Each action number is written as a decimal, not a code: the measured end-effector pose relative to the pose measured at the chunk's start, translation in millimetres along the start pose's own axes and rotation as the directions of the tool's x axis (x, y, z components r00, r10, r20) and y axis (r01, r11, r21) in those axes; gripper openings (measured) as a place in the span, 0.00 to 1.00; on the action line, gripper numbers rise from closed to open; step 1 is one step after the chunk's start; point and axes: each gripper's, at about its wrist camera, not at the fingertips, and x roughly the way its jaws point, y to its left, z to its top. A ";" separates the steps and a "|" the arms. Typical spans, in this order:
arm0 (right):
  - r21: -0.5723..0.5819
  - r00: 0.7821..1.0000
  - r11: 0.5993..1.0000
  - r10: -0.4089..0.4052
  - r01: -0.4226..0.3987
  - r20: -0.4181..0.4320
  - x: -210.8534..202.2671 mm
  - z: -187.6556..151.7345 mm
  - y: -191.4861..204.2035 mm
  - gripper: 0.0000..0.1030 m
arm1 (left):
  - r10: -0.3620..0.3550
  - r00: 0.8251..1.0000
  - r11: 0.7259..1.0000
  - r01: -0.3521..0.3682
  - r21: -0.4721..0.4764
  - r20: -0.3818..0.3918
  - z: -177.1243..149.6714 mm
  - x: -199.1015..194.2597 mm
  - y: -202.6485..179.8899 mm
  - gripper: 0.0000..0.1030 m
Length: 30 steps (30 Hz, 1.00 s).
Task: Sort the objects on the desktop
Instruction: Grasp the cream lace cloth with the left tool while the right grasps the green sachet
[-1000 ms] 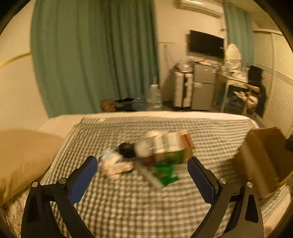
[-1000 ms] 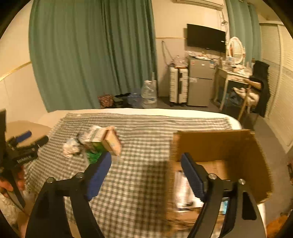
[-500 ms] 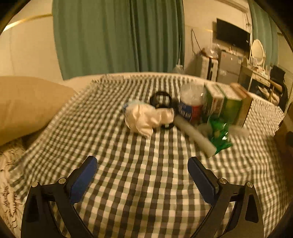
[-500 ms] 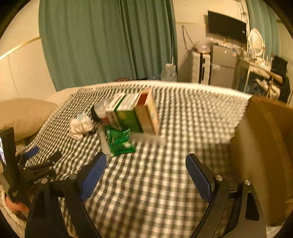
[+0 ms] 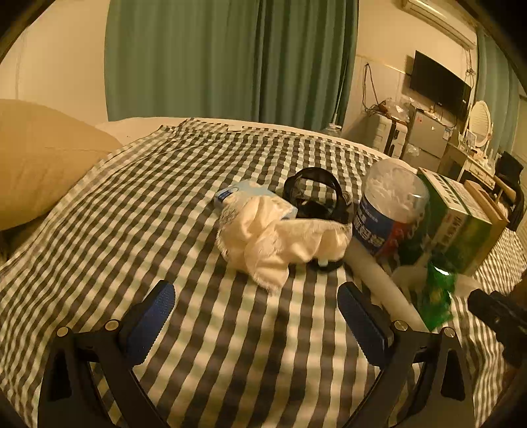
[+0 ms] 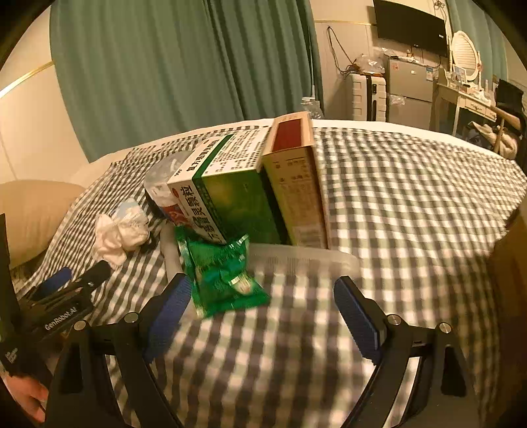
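While both jaws are gaping empty, you are lining up picks — left hand-held gripper (image 5: 256, 311) facing the crumpled cloth (image 5: 276, 235) on the bed, right hand-held gripper (image 6: 262, 311) nearing the green packet (image 6: 224, 276); next, straddle each before squeezing

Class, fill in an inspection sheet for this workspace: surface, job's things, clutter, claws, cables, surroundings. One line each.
Surface: green-and-white checked cloth spread over a bed.
Job's things: green printed carton and tan cardboard carton standing side by side; clear plastic jar with blue label; green foil packet; crumpled white cloth; black ring-shaped strap; white tube.
Clutter: nothing seen beyond the pile.
Claws: left claw open, empty, short of the cloth; right claw open, empty, near the packet.
Cables: wires hanging on the far wall.
Surroundings: green curtains, wall television, beige pillow.
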 end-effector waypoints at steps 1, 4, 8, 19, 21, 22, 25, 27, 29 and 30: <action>-0.017 1.000 1.000 0.000 0.000 -0.001 4.0 0.2 3.6 0.86 | -0.008 1.000 1.000 0.008 0.004 -0.014 1.4 5.1 -2.0 0.99; -0.090 1.000 0.996 -0.012 0.013 0.009 19.1 1.3 19.3 0.86 | -0.045 0.999 0.999 0.045 -0.005 -0.026 5.6 16.6 -7.6 0.99; -0.106 1.000 0.994 -0.006 0.007 0.009 33.4 2.8 28.5 0.86 | -0.070 0.997 0.997 0.070 0.032 -0.013 12.0 26.6 -18.8 0.99; -0.104 0.997 0.992 -0.071 0.068 -0.030 47.3 2.7 26.8 0.58 | -0.128 0.991 0.987 0.122 -0.105 -0.045 27.4 53.3 -4.0 0.73; -0.107 0.997 0.992 -0.075 0.072 -0.028 44.5 -0.3 26.0 0.53 | -0.120 0.991 0.984 0.112 -0.139 -0.053 28.0 55.2 3.3 0.55; -0.103 0.997 0.992 -0.075 0.071 -0.029 43.0 -1.4 25.1 0.52 | -0.122 0.991 0.982 0.113 -0.154 -0.051 27.8 55.5 7.2 0.47; -0.099 0.997 0.993 -0.069 0.064 -0.044 38.1 -4.4 22.5 0.43 | -0.120 0.992 0.975 0.111 -0.192 -0.036 28.4 53.1 16.9 0.31; -0.090 0.997 0.994 -0.062 0.057 -0.056 33.8 -6.7 20.5 0.42 | -0.115 0.993 0.973 0.108 -0.206 -0.025 26.9 50.0 22.2 0.29; -0.087 0.996 0.995 -0.057 0.050 -0.072 28.5 -9.9 18.8 0.40 | -0.105 0.994 0.970 0.096 -0.223 -0.029 24.1 45.5 28.4 0.27; -0.091 0.995 0.995 -0.058 0.051 -0.076 25.1 -10.8 18.8 0.39 | -0.101 0.994 0.970 0.092 -0.227 -0.031 22.2 42.2 31.0 0.27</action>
